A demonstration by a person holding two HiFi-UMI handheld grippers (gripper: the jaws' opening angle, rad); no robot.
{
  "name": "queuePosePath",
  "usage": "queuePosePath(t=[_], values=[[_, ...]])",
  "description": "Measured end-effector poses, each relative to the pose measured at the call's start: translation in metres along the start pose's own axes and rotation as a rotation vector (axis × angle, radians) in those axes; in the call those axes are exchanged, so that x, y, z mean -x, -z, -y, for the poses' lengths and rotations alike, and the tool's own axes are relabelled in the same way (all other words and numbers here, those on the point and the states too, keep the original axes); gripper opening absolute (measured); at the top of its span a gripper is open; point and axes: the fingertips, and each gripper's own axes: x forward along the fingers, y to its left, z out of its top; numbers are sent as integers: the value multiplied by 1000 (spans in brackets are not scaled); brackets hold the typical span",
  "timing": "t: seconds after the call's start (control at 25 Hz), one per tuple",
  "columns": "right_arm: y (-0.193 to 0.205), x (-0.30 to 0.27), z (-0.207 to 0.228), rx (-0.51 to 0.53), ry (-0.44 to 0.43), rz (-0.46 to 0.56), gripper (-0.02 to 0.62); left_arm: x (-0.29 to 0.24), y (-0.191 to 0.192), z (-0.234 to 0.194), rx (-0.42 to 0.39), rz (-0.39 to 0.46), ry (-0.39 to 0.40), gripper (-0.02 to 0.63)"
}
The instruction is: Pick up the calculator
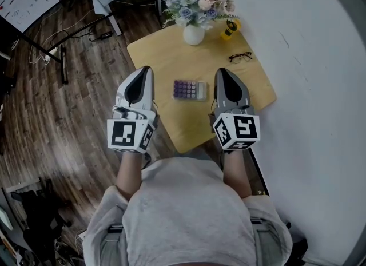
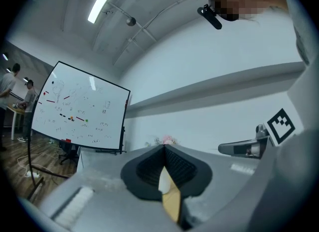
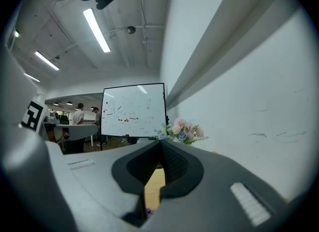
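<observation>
The calculator [image 1: 190, 90], pale with purple keys, lies flat on the light wooden table [image 1: 171, 59], between my two grippers. My left gripper [image 1: 144, 70] hovers to its left over the table's left edge, jaws shut and empty. To the calculator's right, my right gripper [image 1: 223, 72] is likewise shut on nothing. In the left gripper view the jaws [image 2: 163, 147] meet with only table wood showing below them. The right gripper view shows its closed jaws [image 3: 160, 143], and a purple speck low in the gap may be the calculator.
A white vase of flowers [image 1: 194, 30] and a small yellow object [image 1: 230, 28] stand at the table's far edge, with black glasses [image 1: 240, 57] at the far right. A white wall runs along the right. A whiteboard [image 3: 133, 110] and people stand far off.
</observation>
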Motion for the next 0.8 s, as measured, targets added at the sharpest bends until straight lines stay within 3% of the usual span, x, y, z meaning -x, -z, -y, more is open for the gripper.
queuePosePath(t=[0.8], values=[[153, -39, 26, -122, -79, -420, 2, -24, 182, 0, 187, -456, -62, 5]])
